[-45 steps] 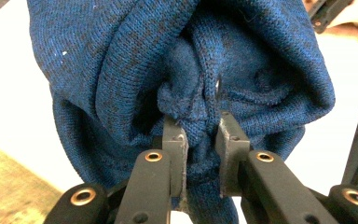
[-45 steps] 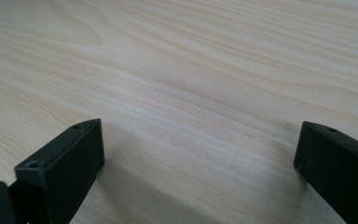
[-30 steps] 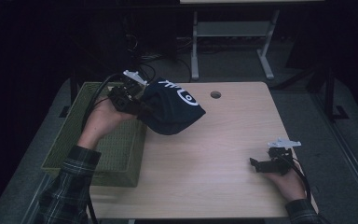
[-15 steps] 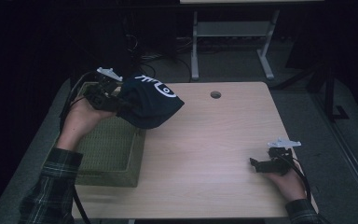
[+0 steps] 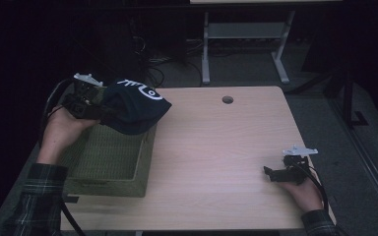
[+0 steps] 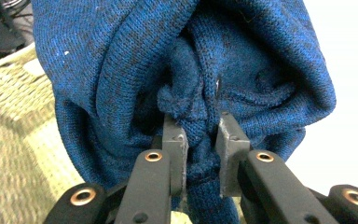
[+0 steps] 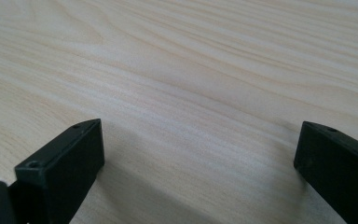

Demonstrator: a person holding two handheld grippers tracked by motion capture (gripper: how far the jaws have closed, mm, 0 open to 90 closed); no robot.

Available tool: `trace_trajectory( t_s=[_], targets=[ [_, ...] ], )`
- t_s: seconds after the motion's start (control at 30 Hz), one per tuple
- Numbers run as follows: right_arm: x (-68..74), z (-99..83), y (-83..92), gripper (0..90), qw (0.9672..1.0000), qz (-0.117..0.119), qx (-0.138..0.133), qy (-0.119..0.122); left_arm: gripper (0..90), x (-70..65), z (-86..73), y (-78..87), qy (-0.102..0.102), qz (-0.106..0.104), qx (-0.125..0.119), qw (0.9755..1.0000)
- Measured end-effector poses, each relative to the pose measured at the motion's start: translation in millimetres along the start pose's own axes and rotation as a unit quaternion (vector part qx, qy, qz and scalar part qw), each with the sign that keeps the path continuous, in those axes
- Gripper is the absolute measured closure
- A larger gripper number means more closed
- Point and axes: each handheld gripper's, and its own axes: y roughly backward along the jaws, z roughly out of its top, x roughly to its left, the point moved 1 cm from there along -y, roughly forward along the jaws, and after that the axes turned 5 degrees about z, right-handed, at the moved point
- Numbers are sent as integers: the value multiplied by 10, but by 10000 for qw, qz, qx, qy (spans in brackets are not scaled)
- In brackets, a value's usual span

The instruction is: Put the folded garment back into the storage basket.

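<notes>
Clamping a fold of the dark blue knit hat (image 6: pixel 186 93), the left gripper (image 5: pixel 86 101) holds it above the green basket (image 5: pixel 113 157) at the tabletop's left edge; lowering and letting go remain. The right gripper (image 5: pixel 288 169), jaws wide, rests near the front right corner.

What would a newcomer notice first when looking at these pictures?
First, the dark blue knitted hat with white lettering, pinched by the left gripper and held above the olive-green woven basket at the table's left edge. Then the right gripper, open on the pale wooden table.
</notes>
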Motion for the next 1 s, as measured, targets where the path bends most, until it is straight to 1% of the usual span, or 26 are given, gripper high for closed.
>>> trace_trajectory(
  t_s=[0.17, 0.2, 0.23, 0.33, 0.37, 0.4, 0.47, 0.5, 0.67, 0.7, 0.73, 0.83, 0.87, 0.93, 0.97, 1.0],
  targets=[
    [0, 0, 0, 11, 10000, 0, 0, 0, 763, 127, -157, 50, 218, 114, -2, 9997],
    [0, 0, 0, 11, 10000, 0, 0, 0, 763, 127, -157, 50, 218, 114, -2, 9997],
    [0, 0, 0, 11, 10000, 0, -1, 2, 763, 162, -209, 47, 245, 154, 35, 9996],
    [0, 0, 0, 11, 10000, -1, 0, 3, 763, 208, -284, 40, 338, 228, 85, 9991],
    [0, 0, 0, 11, 10000, 0, -1, 2, 763, 208, -284, 40, 338, 228, 85, 9991],
    [0, 0, 0, 11, 10000, -1, -1, 3, 763, 243, -332, 30, 399, 247, 99, 9989],
    [0, 0, 0, 11, 10000, -1, -1, 4, 763, 262, -356, 26, 423, 243, 120, 9987],
    [0, 0, 0, 11, 10000, 0, -1, 3, 763, 292, -400, 6, 485, 249, 119, 9984],
    [0, 0, 0, 11, 10000, 0, 0, 4, 763, 342, -481, -39, 545, 289, 157, 9980],
    [-1, 0, 0, 11, 10000, -2, 2, 5, 763, 362, -524, -69, 583, 317, 170, 9976],
    [-1, 0, 0, 11, 10000, -2, 2, 5, 762, 362, -524, -69, 583, 317, 170, 9976],
    [-1, 0, 0, 11, 10000, -2, 0, 7, 763, 405, -612, -138, 673, 403, 231, 9966],
    [-1, 0, 0, 11, 10000, -1, 0, 8, 763, 405, -612, -138, 673, 403, 231, 9966],
    [0, 0, 0, 11, 10000, -2, 0, 4, 763, 424, -678, -193, 730, 436, 266, 9960],
    [0, 0, 0, 11, 10000, -2, 0, 4, 762, 424, -678, -193, 730, 436, 266, 9960],
    [0, 0, 0, 11, 10000, -1, 1, 4, 763, 433, -721, -234, 761, 439, 306, 9957]
  ],
)
